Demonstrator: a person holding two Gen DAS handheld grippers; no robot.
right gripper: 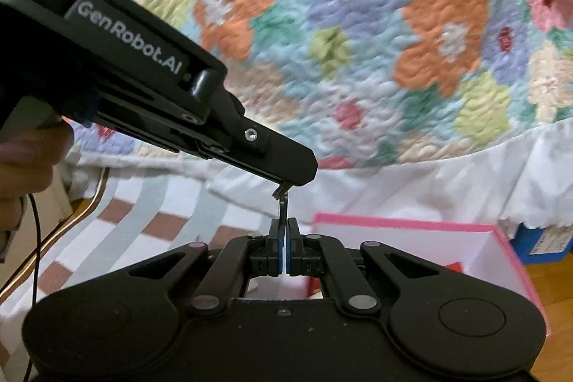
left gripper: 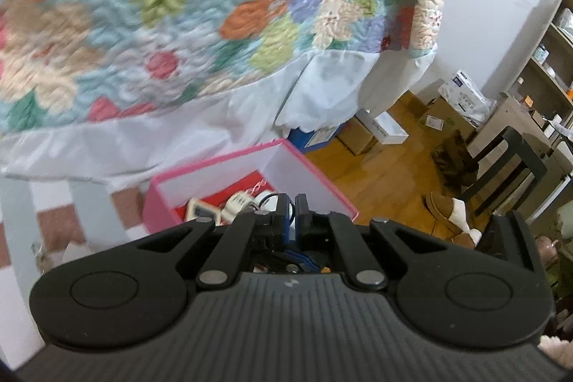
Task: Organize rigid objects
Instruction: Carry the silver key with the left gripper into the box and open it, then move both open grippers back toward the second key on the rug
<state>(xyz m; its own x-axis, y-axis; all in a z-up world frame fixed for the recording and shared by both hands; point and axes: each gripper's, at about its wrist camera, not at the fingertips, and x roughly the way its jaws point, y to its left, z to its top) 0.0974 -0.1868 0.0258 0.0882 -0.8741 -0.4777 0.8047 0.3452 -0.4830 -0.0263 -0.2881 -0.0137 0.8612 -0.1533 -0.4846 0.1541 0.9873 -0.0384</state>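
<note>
In the right wrist view my right gripper (right gripper: 285, 228) is shut on the lower end of a small thin metal object (right gripper: 283, 203), perhaps nail clippers. My left gripper (right gripper: 286, 183) comes in from the upper left and pinches the upper end of the same object. In the left wrist view my left gripper (left gripper: 292, 203) has its fingers almost together above an open pink box (left gripper: 308, 167); the metal object is hidden there. The box holds several small items (left gripper: 229, 206), white and red. The box also shows at the lower right of the right wrist view (right gripper: 429, 224).
A bed with a floral quilt (left gripper: 215, 6) and a white skirt fills the background. A striped rug (right gripper: 143, 221) lies under the box. To the right are a wooden floor with cardboard boxes (left gripper: 361, 131), slippers (left gripper: 447, 210), a black chair (left gripper: 508, 163) and shelves (left gripper: 551, 59).
</note>
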